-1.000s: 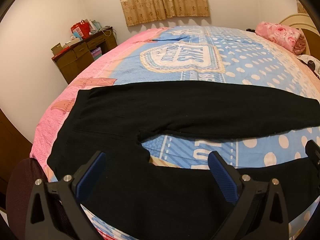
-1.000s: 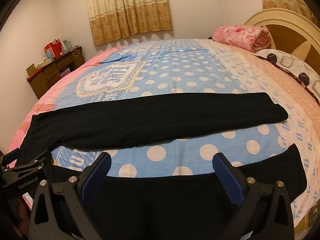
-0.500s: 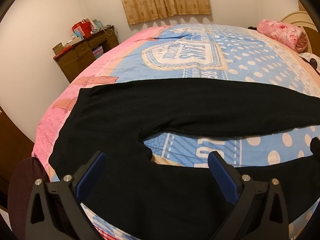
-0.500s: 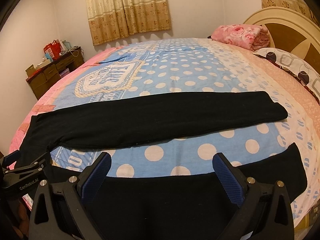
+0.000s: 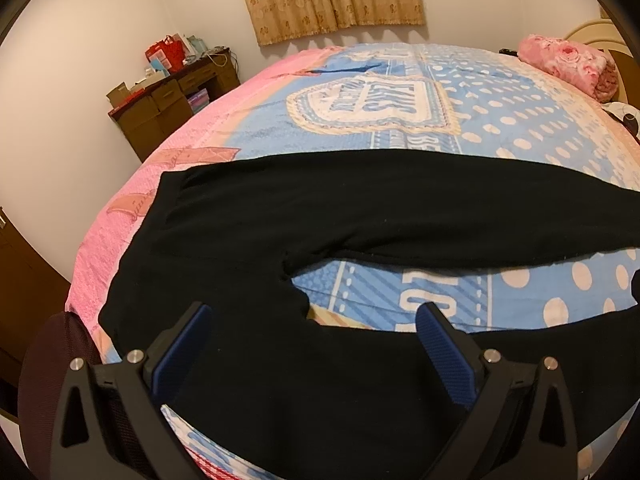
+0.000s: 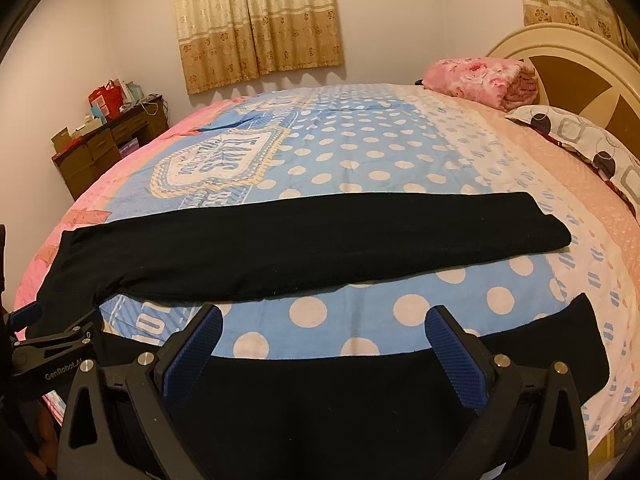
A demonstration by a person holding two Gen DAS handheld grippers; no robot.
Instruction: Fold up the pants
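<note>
Black pants (image 5: 320, 216) lie flat across the blue polka-dot bedspread (image 6: 360, 160), waistband at the left near the pink edge, two legs stretching rightward with a gap between them. The left gripper (image 5: 312, 320) hovers spread wide over the near leg; the right gripper (image 6: 324, 320) likewise gapes, holding nothing.

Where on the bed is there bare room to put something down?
Bare bedspread lies beyond the far leg of the black pants, up to the pink blanket and pillow. A narrower strip lies between the two legs. The near edge is crowded: the near leg, left gripper and right gripper.
</note>
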